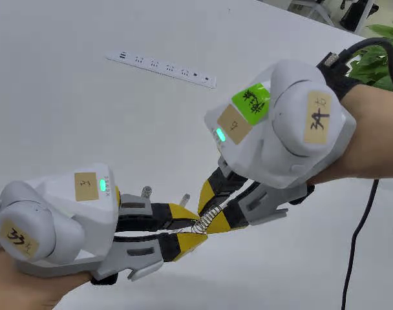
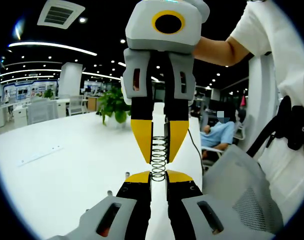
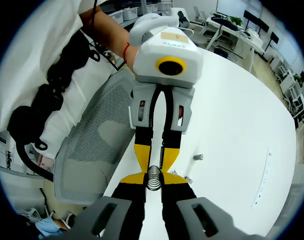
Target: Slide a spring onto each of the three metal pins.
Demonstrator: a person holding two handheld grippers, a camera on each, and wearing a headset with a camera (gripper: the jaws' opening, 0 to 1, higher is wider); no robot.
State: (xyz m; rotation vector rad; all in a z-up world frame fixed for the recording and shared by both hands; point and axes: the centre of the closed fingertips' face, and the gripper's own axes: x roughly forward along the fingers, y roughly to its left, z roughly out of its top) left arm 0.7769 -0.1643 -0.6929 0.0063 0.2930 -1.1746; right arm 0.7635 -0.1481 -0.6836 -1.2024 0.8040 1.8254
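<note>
Fingers (image 2: 141,137) of the right gripper (image 2: 158,161) are clenched on the spring (image 2: 158,150). In the left gripper view their yellow tips press against its coils from both sides. In the right gripper view the spring sits end-on between that gripper's own tips. The left gripper (image 1: 198,227) comes in from the opposite side, tip to tip with the right one. Its fingers are drawn close together around the spring's near end and touch the coils, but I cannot tell whether they pinch them or only frame them. The spring is off the worktop (image 1: 86,123), held in the air where the two pairs of fingers meet. It lies roughly in line with the right gripper's fingers.

In the head view the left gripper reaches in from the lower left and the right gripper from the upper right. Two small metal pins (image 1: 146,191) stand on the white worktop just behind the left gripper's fingers, side by side and a little apart. Farther back on the worktop lies a white power strip (image 1: 161,68), well apart from the pins. A black cable (image 1: 359,236) runs past the right forearm, and a green plant (image 1: 382,48) shows at the far right corner. In the right gripper view a grey mesh chair (image 3: 87,145) stands at the worktop's edge.
</note>
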